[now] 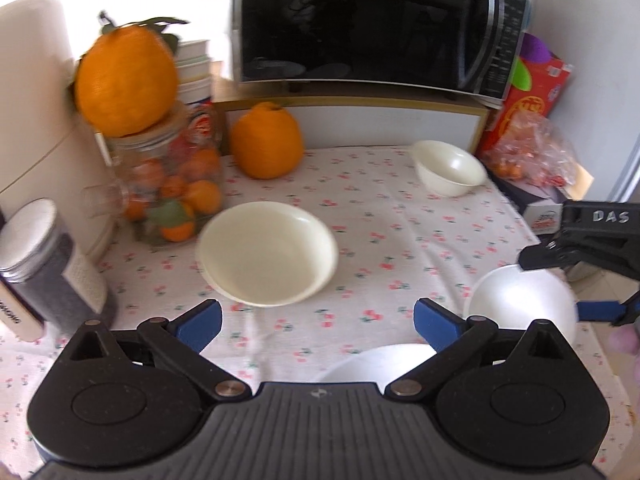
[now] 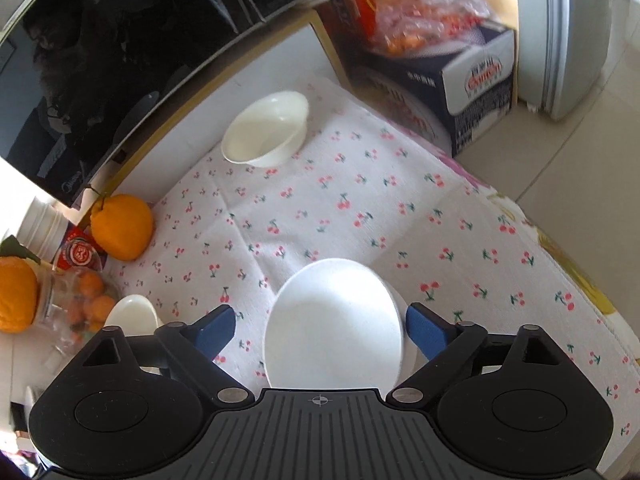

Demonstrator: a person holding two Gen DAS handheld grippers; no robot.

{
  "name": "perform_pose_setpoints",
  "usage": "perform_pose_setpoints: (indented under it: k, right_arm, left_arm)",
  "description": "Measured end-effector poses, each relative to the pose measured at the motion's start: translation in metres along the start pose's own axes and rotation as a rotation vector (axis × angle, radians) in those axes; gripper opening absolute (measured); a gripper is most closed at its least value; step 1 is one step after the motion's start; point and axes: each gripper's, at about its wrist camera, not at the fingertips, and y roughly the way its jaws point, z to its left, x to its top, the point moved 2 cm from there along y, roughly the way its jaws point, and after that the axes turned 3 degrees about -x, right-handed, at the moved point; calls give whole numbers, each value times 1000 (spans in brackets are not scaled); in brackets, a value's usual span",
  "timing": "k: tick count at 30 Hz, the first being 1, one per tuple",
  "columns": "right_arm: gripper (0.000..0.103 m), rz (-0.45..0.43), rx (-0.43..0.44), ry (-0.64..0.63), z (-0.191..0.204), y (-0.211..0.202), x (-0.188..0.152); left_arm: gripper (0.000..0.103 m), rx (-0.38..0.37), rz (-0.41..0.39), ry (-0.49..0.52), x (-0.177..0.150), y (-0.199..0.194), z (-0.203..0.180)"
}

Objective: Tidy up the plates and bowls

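Two claws are seen above a desk (image 1: 400, 216) covered with a cherry-print cloth. The left claw (image 1: 318, 326) is spread wide, with nothing between its blue pads; only bare cloth and the rim of a white plate (image 1: 372, 364) lie below it. The right claw (image 2: 320, 330) is likewise spread wide. A white bowl (image 2: 334, 320) is framed between its pads, but a gap is visible on each side and the bowl is not gripped. In the left wrist view this bowl (image 1: 524, 300) is seen at the desk's near right, just beside the white plate, with the right claw's fingers around it. A cream shallow dish (image 1: 268, 254) sits at the middle of the desk. A small cream bowl (image 1: 450, 168) is placed at the far right, near the microwave shelf. A large orange (image 1: 266, 142) rests at the back, beside a glass jar (image 1: 172, 188) of fruit.
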Motion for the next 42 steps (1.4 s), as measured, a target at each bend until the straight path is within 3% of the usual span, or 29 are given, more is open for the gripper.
perform_pose_setpoints:
  k: [10, 21, 30, 36, 42]
  right_arm:
    - [98, -122, 15, -127, 53, -4, -5]
    - [98, -206, 22, -230, 89, 6, -13]
    - [98, -142, 155, -273, 118, 36, -21]
    - [98, -161, 151, -392, 138, 47, -31]
    - [98, -158, 158, -398, 134, 47, -28]
  left_arm:
    - [102, 80, -35, -16, -1, 8, 51]
    - [102, 82, -73, 17, -5, 22, 84]
    - [102, 13, -76, 85, -8, 37, 82]
    - [102, -15, -61, 153, -12, 49, 72]
    - [102, -30, -47, 153, -11, 56, 69]
